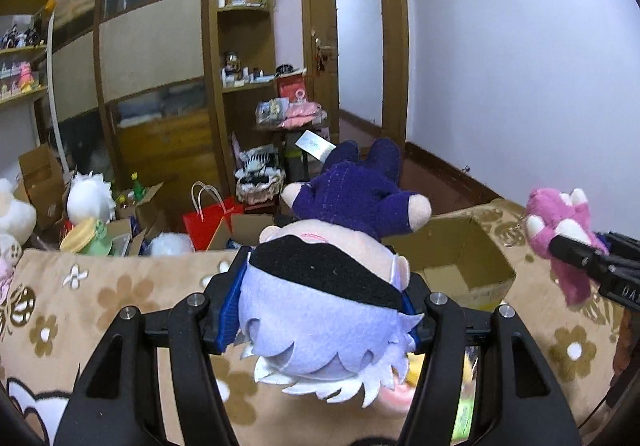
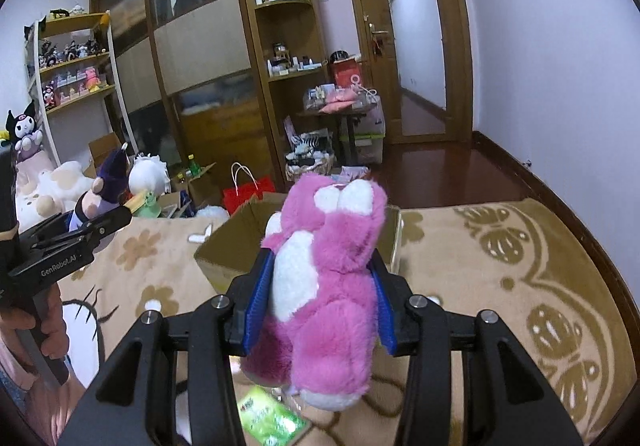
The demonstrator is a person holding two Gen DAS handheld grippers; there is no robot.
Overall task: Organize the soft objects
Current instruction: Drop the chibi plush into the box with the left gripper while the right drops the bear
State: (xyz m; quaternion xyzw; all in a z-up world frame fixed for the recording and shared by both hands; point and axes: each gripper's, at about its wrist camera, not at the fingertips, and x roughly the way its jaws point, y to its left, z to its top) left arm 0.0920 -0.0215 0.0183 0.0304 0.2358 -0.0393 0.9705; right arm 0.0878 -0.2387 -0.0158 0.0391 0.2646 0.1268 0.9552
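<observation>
My left gripper [image 1: 320, 278] is shut on the head of a plush doll [image 1: 320, 330] with pale lilac hair, a black blindfold and a dark purple body, held above the bed. My right gripper [image 2: 320, 286] is shut on a pink and white plush bear [image 2: 332, 298], its blue pads pressing into the fur on both sides. Ahead of both stands an open cardboard box [image 2: 224, 246] on the beige flowered bedspread [image 2: 480, 286]; the box [image 1: 468, 258] shows beyond the doll. The bear [image 1: 560, 230] in the right gripper appears at the right of the left wrist view, the doll [image 2: 100, 198] at the left of the right wrist view.
A green packet [image 2: 272, 418] lies on the bedspread under the bear. Beyond the bed's far edge are plush toys [image 2: 148, 174], a red paper bag [image 2: 248, 194], boxes, a wardrobe, shelves and a wooden door [image 2: 412, 42]. A hand [image 2: 44, 326] holds the left gripper's handle.
</observation>
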